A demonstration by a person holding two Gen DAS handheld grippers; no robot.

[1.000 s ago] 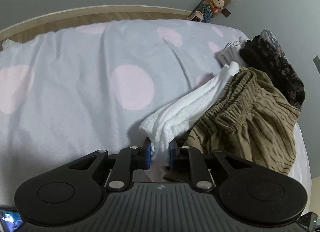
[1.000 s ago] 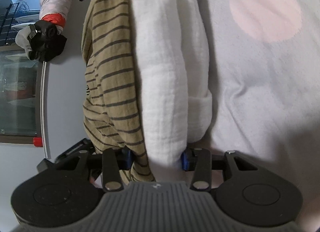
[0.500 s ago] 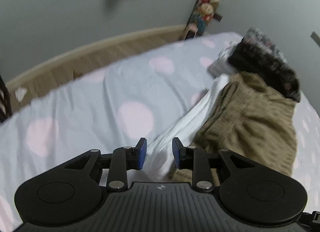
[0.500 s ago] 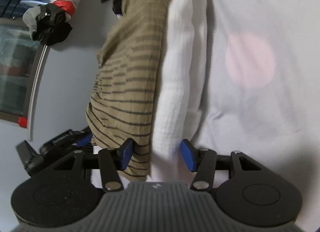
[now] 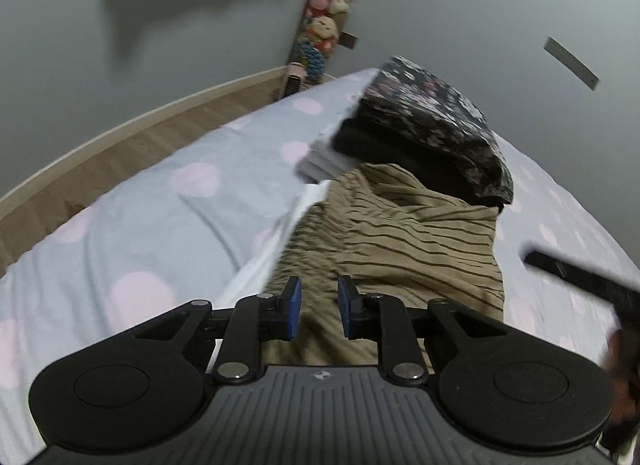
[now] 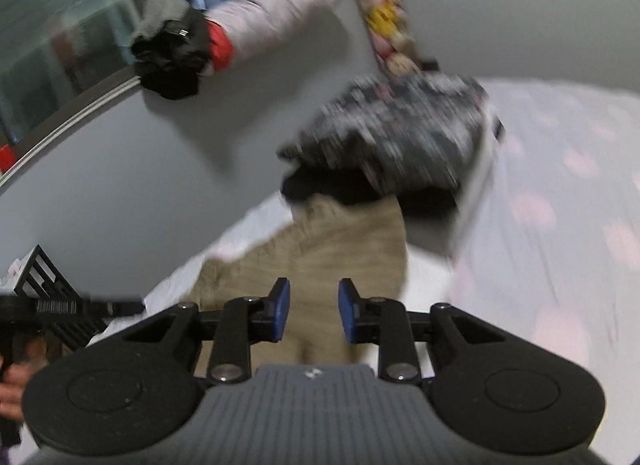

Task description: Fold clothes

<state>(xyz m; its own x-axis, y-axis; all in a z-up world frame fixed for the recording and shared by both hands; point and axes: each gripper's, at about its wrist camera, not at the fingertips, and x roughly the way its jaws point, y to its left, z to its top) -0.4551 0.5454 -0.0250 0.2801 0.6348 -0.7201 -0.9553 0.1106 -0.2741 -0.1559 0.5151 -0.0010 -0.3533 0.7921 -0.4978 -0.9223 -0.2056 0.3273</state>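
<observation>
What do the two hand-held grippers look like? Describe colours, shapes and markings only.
Both the left gripper and right gripper match: black linkage arms with silver pivot pins, blue pads, two round black discs, and a ribbed grey body bearing a small white emblem.

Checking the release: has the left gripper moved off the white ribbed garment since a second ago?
Yes. The left gripper has opened and pulled up and back; the white garment now lies left of it on the polka-dot bedsheet.

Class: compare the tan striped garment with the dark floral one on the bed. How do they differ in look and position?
The tan striped garment is pale brown with thin dark lines; the dark floral garment is black with small pale print. The tan one lies nearer both open grippers, the floral one beyond, overlapping its far edge. Both rest on the dotted bedcover.
</observation>
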